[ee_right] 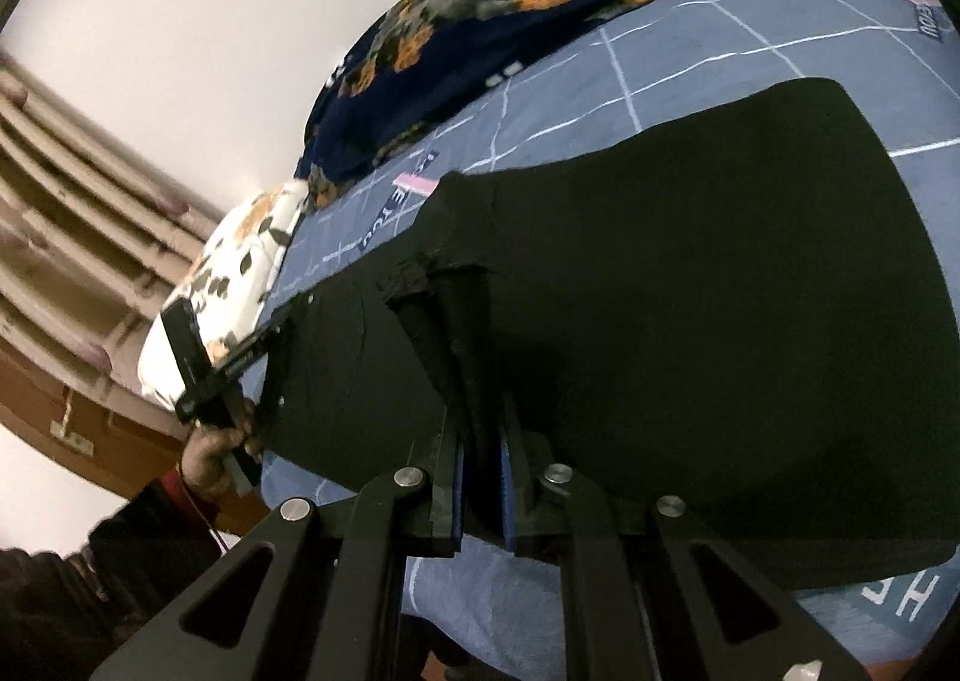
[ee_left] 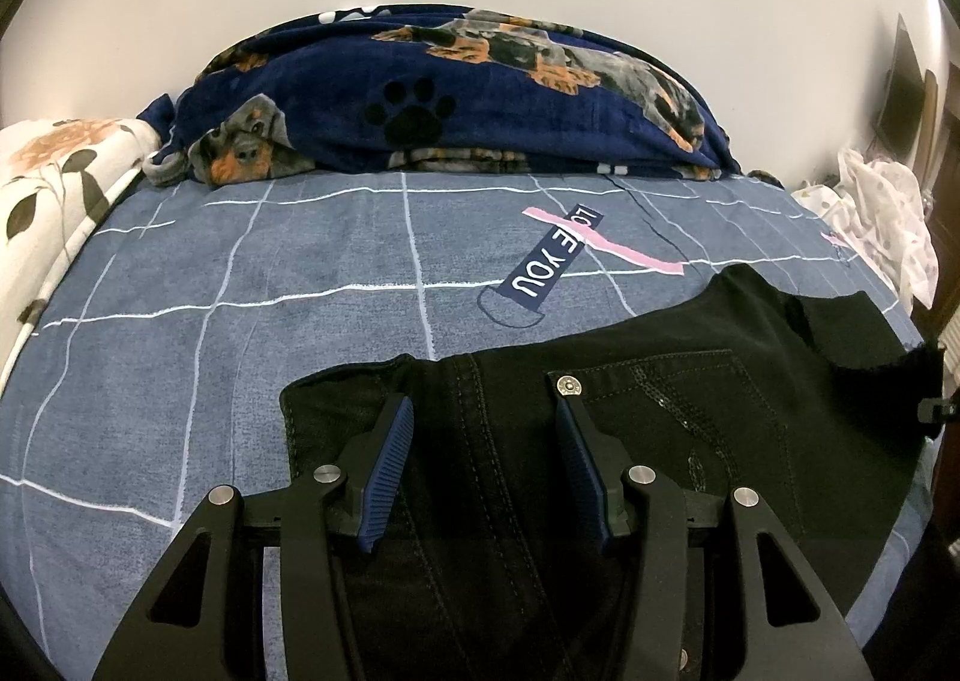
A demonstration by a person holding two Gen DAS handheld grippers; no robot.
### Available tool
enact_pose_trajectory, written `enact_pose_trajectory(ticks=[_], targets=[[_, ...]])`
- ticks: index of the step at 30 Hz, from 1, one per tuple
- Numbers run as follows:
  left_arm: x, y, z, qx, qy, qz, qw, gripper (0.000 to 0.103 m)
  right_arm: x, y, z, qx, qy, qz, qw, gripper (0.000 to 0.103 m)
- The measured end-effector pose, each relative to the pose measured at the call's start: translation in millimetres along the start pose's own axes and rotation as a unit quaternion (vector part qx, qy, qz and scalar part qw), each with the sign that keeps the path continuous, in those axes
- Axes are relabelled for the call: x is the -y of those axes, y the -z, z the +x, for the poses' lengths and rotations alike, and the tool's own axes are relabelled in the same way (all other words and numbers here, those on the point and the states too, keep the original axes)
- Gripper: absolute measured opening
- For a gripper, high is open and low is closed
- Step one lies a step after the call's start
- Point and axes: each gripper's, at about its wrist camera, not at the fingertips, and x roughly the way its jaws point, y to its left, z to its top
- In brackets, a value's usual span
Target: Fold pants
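Observation:
Black pants (ee_left: 660, 381) lie on the blue checked bedsheet (ee_left: 240, 291), with the waistband, a metal button (ee_left: 567, 386) and a sequined pocket toward me. My left gripper (ee_left: 483, 429) hovers low over the waist, its blue pads apart and pinching nothing. In the right wrist view the pants (ee_right: 690, 291) spread as a wide black panel folded over itself. My right gripper (ee_right: 480, 435) is shut on a bunched edge of that fabric, which hides the fingertips. The left gripper (ee_right: 222, 375) shows there too, at the pants' far end, held by a hand (ee_right: 210, 459).
A navy dog-print blanket (ee_left: 480, 99) is piled along the back of the bed against the wall. A floral pillow (ee_left: 54, 183) lies at the left edge and a white dotted cloth (ee_left: 882, 213) at the right. Brown wooden trim (ee_right: 72, 237) is beyond the bed.

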Motion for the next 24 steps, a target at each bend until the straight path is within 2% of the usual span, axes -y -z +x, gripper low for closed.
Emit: enact_pose_trajectory(ticks=[16, 18, 20, 22, 24], targets=[[0.2, 0.7, 0.4, 0.001, 0.001, -0.002, 1.0, 0.051, -12.0, 9.0, 19.1, -0.03, 0.012, -0.045, 0.998, 0.016], [0.3, 0.7, 0.5, 0.001, 0.001, -0.002, 1.0, 0.051, -12.9, 11.5, 23.0, -0.042, 0.004, -0.05, 0.998, 0.022], [0.2, 0.7, 0.5, 0.001, 0.001, -0.002, 1.0, 0.051, -16.9, 14.1, 26.3, -0.054, -0.011, -0.057, 0.997, 0.04], [-0.1, 0.9, 0.3, 0.001, 0.001, -0.002, 1.0, 0.051, -25.5, 16.9, 26.8, -0.06, -0.031, -0.073, 0.995, 0.051], [-0.2, 1.0, 0.2, 0.001, 0.001, -0.002, 1.0, 0.051, -34.4, 19.6, 25.2, -0.066, -0.068, -0.084, 0.992, 0.053]])
